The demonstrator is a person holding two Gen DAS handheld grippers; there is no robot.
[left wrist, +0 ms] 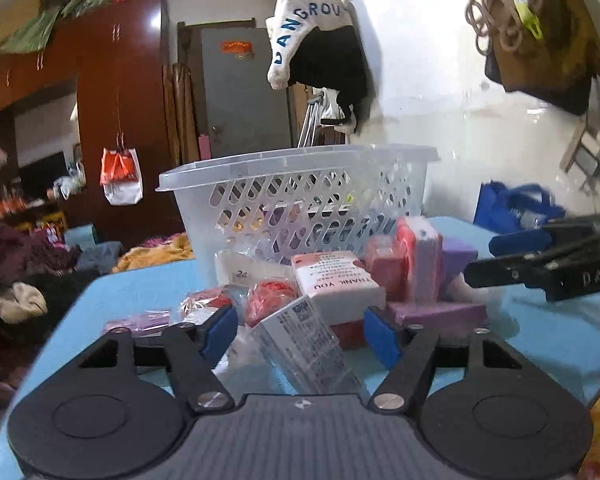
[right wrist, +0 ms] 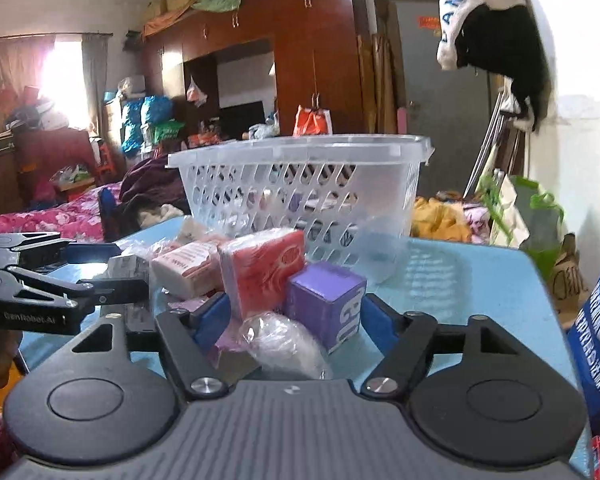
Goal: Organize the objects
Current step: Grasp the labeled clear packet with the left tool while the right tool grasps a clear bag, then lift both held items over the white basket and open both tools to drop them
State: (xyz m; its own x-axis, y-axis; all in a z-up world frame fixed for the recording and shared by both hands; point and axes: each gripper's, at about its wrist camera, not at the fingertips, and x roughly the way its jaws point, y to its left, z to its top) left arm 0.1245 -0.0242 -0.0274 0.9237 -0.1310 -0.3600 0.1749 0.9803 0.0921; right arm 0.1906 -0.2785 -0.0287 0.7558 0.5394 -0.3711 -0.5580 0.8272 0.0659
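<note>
A clear plastic basket (left wrist: pixel 300 196) stands on the blue table (left wrist: pixel 132 292), also in the right wrist view (right wrist: pixel 300 184), with some items inside. In front lies a pile: a white box (left wrist: pixel 340 284), red-and-pink packs (left wrist: pixel 416 260), a purple cube (right wrist: pixel 328 304), a printed clear packet (left wrist: pixel 304 352). My left gripper (left wrist: pixel 300 332) is open around the printed packet, not closed on it. My right gripper (right wrist: pixel 292 320) is open around the purple cube and a clear wrapped item (right wrist: pixel 280 344). Each gripper shows in the other's view, the right (left wrist: pixel 496 260), the left (right wrist: pixel 116 272).
A bed with clothes (right wrist: pixel 60 216) lies left of the table. A wooden wardrobe (right wrist: pixel 300 48) and grey door (left wrist: pixel 240 88) stand behind. Clothes hang on the white wall (left wrist: pixel 440 80). Blue bag (left wrist: pixel 512 208) at the table's right; bare tabletop (right wrist: pixel 460 280) right of the pile.
</note>
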